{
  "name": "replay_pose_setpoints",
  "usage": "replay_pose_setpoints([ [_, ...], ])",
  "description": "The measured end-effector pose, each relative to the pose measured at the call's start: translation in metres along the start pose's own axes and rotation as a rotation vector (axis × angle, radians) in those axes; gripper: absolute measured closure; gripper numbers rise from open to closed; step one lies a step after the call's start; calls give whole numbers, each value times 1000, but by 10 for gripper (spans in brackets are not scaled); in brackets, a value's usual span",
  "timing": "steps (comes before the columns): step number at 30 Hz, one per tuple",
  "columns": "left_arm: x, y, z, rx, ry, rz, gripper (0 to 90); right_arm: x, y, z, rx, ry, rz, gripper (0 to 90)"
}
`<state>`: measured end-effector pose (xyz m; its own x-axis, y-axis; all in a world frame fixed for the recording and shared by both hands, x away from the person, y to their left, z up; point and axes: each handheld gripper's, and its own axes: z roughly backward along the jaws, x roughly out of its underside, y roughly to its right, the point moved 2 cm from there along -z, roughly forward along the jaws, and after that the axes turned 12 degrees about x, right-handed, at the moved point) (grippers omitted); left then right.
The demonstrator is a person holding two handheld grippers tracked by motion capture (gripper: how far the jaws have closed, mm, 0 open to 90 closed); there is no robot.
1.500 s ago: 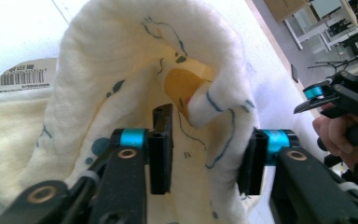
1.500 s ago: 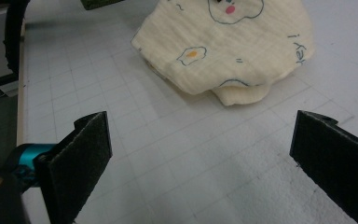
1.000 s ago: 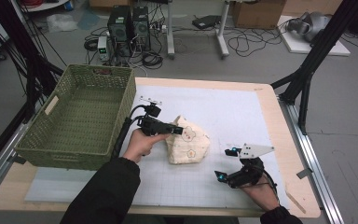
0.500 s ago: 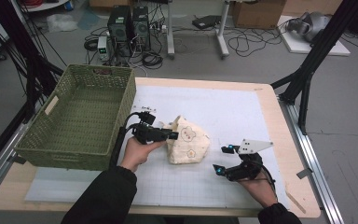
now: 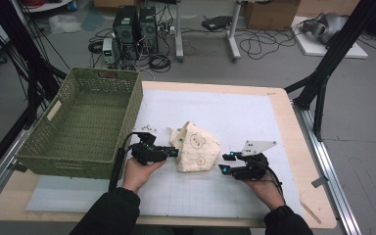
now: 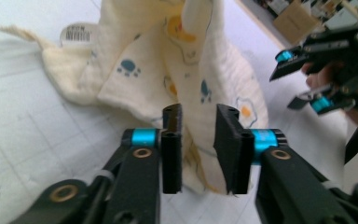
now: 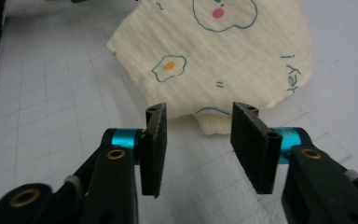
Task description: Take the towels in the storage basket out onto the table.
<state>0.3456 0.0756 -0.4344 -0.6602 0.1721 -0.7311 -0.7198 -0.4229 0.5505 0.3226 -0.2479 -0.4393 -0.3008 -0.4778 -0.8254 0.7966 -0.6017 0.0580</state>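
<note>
Cloth [image 5: 196,152] is bunched mid-mat [image 5: 235,117], well off every table [image 5: 284,122] edge; free mat is left behind it and to its right. Basket [image 5: 85,127] is set at the table's left, near the left gripper [image 5: 174,152]. Floor beyond is cluttered with cables. Left gripper jaws have just been closing, a cloth fold is seen between the narrowed pads [image 6: 171,144], contact unclear. Right gripper [image 5: 225,162] jaws have just been closing too, held part-open short of the cloth edge, nothing gripped.
</note>
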Motion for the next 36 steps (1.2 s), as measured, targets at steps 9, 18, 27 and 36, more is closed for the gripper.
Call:
replay_pose_setpoints([
  [9,6,-3,-15,-38,-71,-6,855,-2,1,-15,3,-52,36,733],
  [18,10,-10,-32,-81,-103,6,766,0,1,-32,8,-103,38,656],
  [27,9,-7,-31,-104,-117,-18,892,-1,0,-41,18,-122,45,836],
  [36,4,5,-15,-98,-74,-54,894,-3,-1,-29,7,-111,56,860],
])
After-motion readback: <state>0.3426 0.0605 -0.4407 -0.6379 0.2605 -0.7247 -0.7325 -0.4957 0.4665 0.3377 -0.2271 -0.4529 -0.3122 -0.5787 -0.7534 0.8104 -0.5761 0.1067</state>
